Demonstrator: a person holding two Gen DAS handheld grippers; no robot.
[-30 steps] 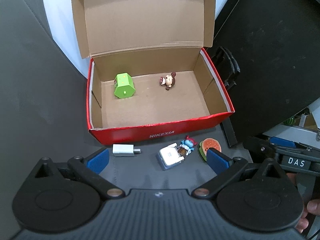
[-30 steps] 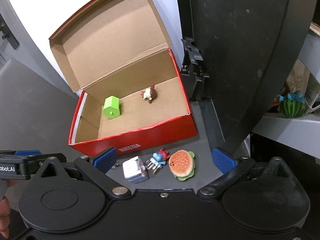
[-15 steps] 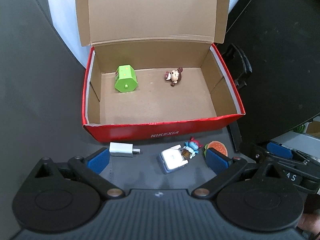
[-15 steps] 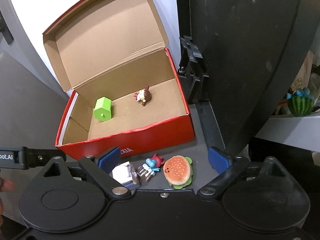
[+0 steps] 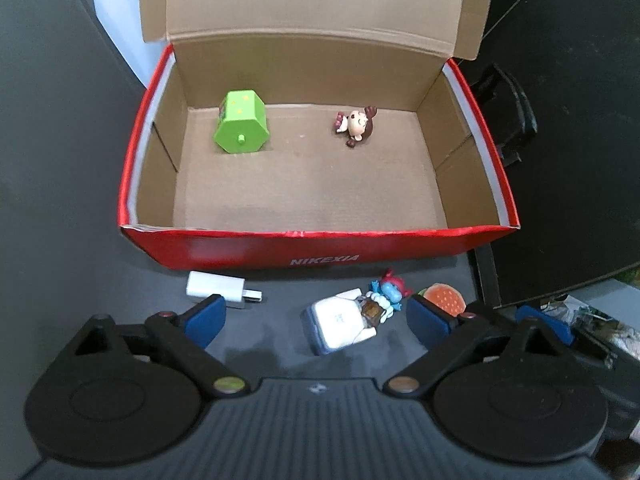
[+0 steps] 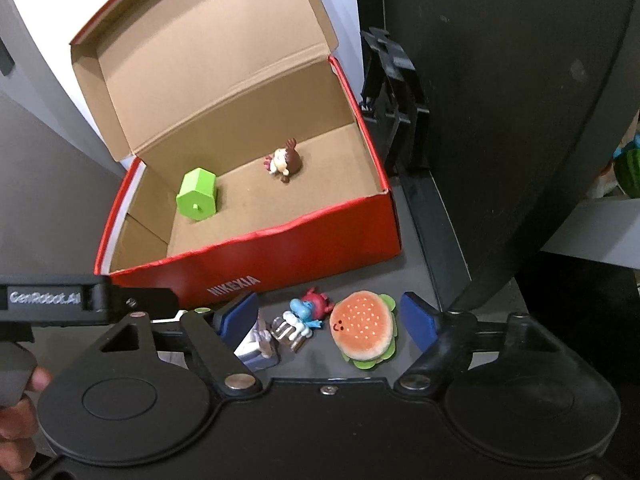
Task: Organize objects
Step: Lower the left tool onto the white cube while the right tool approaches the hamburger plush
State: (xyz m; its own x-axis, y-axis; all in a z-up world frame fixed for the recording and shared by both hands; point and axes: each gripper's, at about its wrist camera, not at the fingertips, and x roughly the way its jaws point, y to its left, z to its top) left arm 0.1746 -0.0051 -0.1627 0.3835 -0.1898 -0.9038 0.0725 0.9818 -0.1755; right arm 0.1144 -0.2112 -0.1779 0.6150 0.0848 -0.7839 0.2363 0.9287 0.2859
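While your right tool (image 6: 328, 318) hangs released over the burger plush (image 6: 365, 330) lying between its pads on the tabletop (image 6: 424, 288), lower squarely, clench gently, then lift it over the red box (image 6: 304, 248) ahead.

A red shoebox (image 5: 320, 246) with its lid raised is seen on a dark surface (image 5: 80, 220). Inside, a green hexagonal toy (image 5: 240, 128) is placed near the back left corner, and a brown-haired figurine (image 5: 357, 125) is laid near the back wall, right of centre. In front of the box, a white charger (image 5: 216, 286), a white-and-blue case (image 5: 340, 320), a blue figurine (image 5: 390, 292) and a burger toy (image 5: 444, 298) are spread. The left gripper (image 5: 316, 316) is held wide open above the case.
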